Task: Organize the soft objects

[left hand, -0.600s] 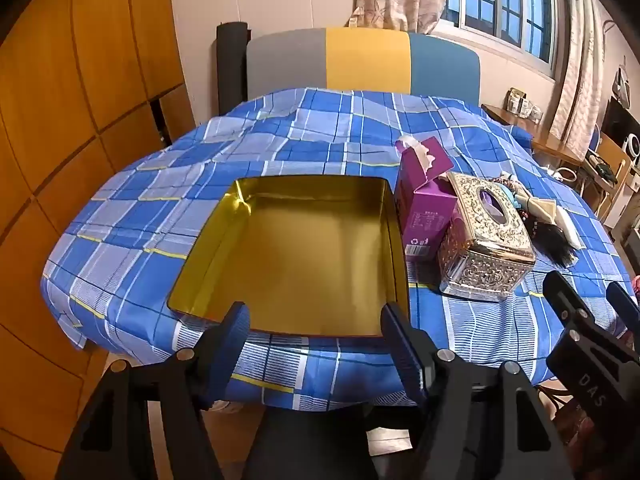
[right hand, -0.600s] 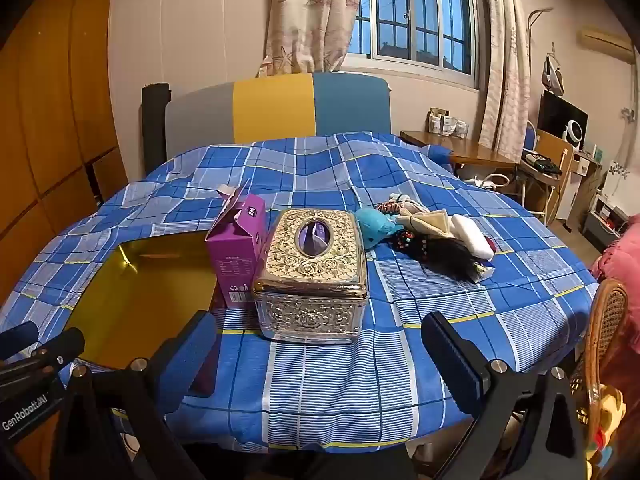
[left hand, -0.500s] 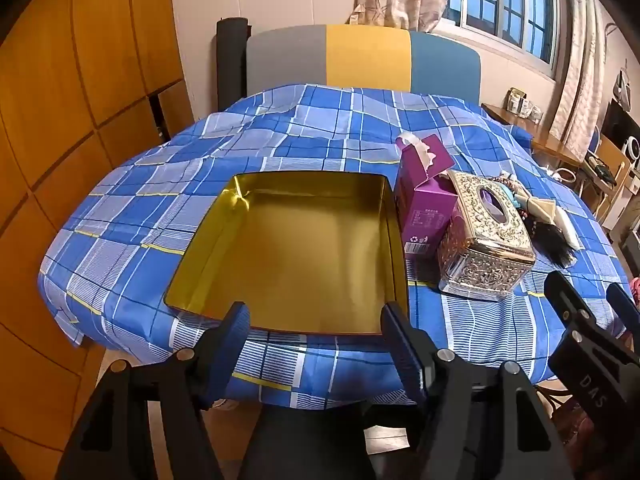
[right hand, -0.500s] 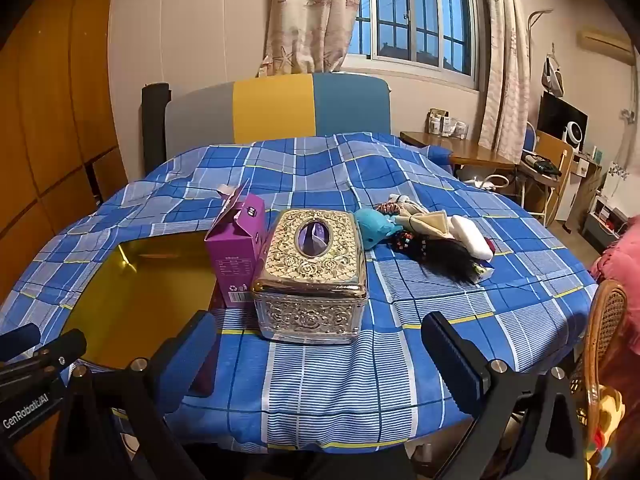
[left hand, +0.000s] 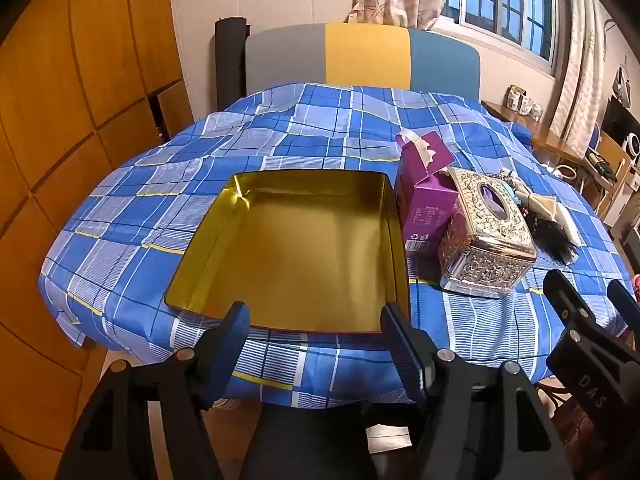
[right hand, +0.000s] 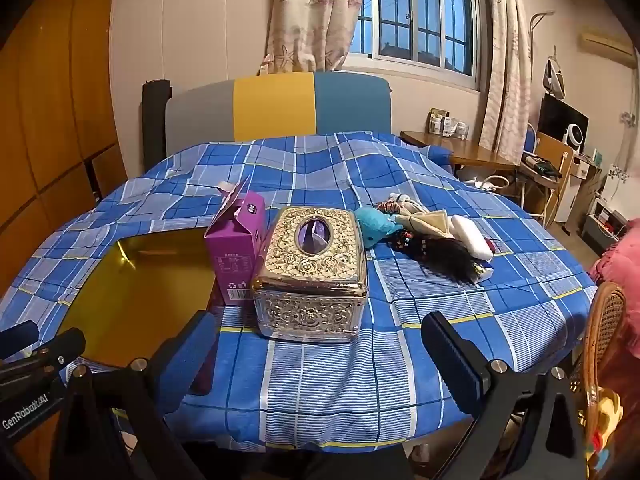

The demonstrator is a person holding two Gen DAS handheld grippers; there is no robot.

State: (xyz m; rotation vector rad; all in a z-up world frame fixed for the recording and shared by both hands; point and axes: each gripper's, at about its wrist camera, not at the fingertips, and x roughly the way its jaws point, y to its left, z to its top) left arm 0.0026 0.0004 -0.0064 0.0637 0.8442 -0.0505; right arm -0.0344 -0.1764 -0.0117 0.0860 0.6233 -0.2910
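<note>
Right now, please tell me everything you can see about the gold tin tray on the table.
The tin tray is a shallow rectangular box with no lid, shiny gold inside and looking like thin metal. Nothing lies in it. It sits flat on the blue checked tablecloth, near the front edge. The purple carton stands close against its right wall. The left gripper hovers open at its near rim, not touching it.

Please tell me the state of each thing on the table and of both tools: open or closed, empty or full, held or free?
Gold tin: lid off, nothing inside.
Purple carton: upright, top flap open.
Ornate tissue box: closed, lying flat beside the carton.
Soft toys pile: loose on the cloth, not held.
Left tool: open, holding nothing.
Right tool: open, holding nothing.
</note>
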